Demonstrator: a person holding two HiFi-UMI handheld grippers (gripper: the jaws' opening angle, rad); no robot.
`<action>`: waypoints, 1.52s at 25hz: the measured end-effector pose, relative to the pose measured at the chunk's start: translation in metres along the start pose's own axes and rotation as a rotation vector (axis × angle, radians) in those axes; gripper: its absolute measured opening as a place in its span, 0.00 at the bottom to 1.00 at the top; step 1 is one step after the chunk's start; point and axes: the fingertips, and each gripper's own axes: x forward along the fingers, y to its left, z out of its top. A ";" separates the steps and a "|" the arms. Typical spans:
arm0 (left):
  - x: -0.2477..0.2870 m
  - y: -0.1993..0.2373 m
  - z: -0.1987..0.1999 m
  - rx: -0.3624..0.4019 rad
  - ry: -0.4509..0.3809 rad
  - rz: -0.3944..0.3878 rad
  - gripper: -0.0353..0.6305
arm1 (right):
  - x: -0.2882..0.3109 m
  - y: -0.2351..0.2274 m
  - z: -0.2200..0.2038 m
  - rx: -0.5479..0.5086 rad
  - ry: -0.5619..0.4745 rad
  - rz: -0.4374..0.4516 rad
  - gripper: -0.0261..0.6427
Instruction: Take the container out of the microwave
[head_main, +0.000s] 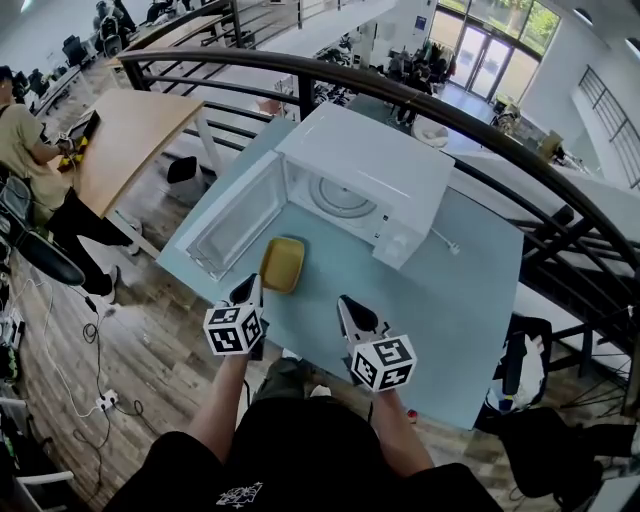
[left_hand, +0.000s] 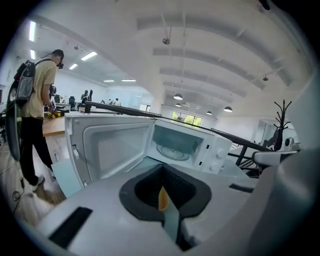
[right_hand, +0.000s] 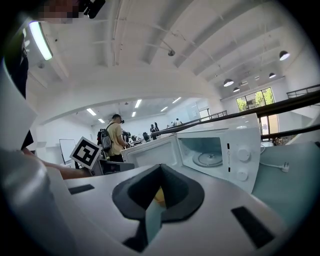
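Note:
The yellow container (head_main: 282, 264) lies on the light blue table (head_main: 460, 310), just in front of the white microwave (head_main: 375, 165). The microwave door (head_main: 232, 215) hangs wide open to the left, and the glass turntable (head_main: 343, 197) inside is bare. My left gripper (head_main: 246, 295) sits just short of the container's near left corner, jaws together and holding nothing. My right gripper (head_main: 349, 308) hovers to the container's right, also shut and empty. A sliver of the container (left_hand: 162, 198) shows between the jaws in the left gripper view, with the microwave (left_hand: 192, 145) beyond.
A dark curved railing (head_main: 470, 125) runs behind the microwave. The microwave's plug (head_main: 452, 247) lies on the table to its right. A wooden desk (head_main: 125, 140) with a person (head_main: 25, 150) stands at the left. A black chair (head_main: 520, 355) is off the table's right edge.

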 end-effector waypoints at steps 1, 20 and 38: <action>-0.006 -0.005 0.002 0.006 -0.007 -0.008 0.06 | -0.004 0.001 0.003 -0.003 -0.005 0.000 0.05; -0.066 -0.045 0.054 0.066 -0.133 -0.100 0.06 | -0.035 0.004 0.033 -0.011 -0.087 -0.012 0.05; -0.111 -0.015 0.119 0.115 -0.289 -0.209 0.06 | -0.041 0.045 0.091 -0.082 -0.219 -0.130 0.05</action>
